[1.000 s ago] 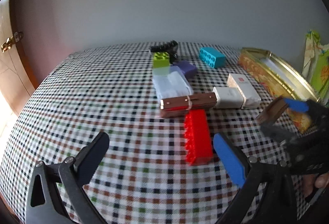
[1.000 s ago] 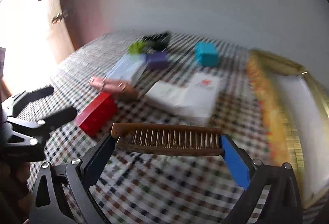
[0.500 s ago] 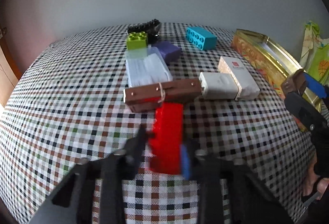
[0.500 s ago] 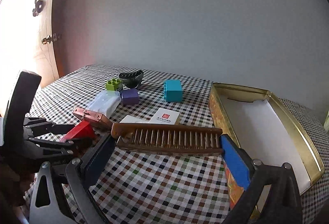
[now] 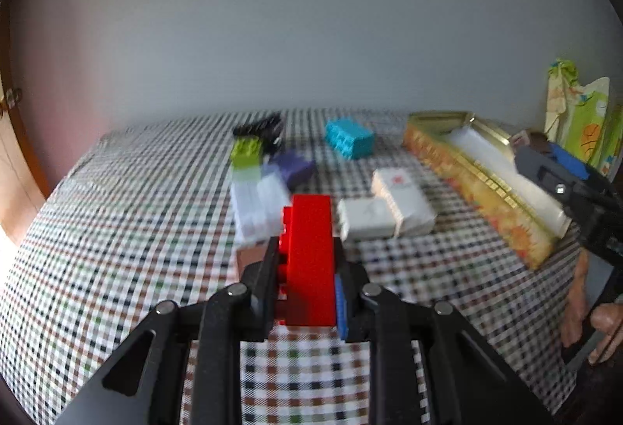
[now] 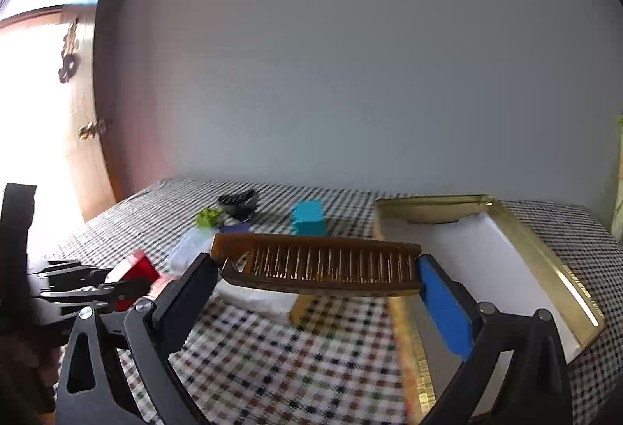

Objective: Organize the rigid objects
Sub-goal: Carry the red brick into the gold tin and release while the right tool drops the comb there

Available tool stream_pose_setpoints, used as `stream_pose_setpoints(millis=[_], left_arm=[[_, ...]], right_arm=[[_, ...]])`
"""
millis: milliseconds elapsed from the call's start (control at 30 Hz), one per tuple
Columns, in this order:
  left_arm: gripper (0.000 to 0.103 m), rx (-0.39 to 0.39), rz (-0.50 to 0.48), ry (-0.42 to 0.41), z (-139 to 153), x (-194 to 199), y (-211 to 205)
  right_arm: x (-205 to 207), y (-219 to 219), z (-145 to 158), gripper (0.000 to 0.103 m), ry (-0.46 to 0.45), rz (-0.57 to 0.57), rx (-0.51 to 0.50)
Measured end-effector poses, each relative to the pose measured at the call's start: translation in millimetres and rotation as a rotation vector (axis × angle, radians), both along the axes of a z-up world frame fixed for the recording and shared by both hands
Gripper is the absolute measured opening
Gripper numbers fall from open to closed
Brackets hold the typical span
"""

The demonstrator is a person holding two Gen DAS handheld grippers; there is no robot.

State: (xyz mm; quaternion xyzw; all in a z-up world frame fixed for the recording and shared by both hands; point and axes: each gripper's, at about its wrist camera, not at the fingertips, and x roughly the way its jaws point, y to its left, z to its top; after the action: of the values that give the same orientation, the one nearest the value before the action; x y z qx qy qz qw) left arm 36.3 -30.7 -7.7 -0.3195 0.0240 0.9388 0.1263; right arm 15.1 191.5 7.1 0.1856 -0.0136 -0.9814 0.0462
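My left gripper (image 5: 305,269) is shut on a long red toy brick (image 5: 309,253), lifted a little off the checked tablecloth (image 5: 136,230). My right gripper (image 6: 315,269) is shut on a brown wooden comb (image 6: 315,263), held crosswise by its two ends above the cloth, just left of the open gold tin (image 6: 545,261). In the left wrist view the right gripper (image 5: 553,160) hovers over the tin (image 5: 479,183) at the right. From the right wrist camera the red brick (image 6: 134,269) shows at the left, between the left gripper's fingers (image 6: 117,294).
On the cloth lie a teal brick (image 5: 348,138), a lime brick (image 5: 245,150), a purple block (image 5: 294,168), a clear plastic box (image 5: 259,207), two white packs (image 5: 389,208), a brown case (image 5: 249,257) and a black clip (image 5: 259,127). A green bag (image 5: 580,117) stands far right.
The left gripper went from open to shut on the red brick and lifted it off the cloth. The right gripper carried the comb up and right, toward the tin.
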Motion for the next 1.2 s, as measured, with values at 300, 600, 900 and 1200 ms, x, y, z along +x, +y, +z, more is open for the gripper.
stream_pose_setpoints(millis=[300,600,900,1200], left_arm=[[0.021,0.018,-0.114,0.066,28,-10,55],[0.021,0.063,-0.275,0.036,30,-35,146],[0.021,0.024,-0.37,-0.011,14,-55,219],[0.021,0.034,-0.381,-0.102,-14,-72,240]], right_arm=[[6,69,6,0.102,0.04,-0.18,0.014],[2,150,-5,0.102,-0.018,-0.348,0.053],[-11,174,-14,0.102,-0.1,-0.339,0.074],[-28,174,-27,0.102,-0.17,-0.307,0.036]])
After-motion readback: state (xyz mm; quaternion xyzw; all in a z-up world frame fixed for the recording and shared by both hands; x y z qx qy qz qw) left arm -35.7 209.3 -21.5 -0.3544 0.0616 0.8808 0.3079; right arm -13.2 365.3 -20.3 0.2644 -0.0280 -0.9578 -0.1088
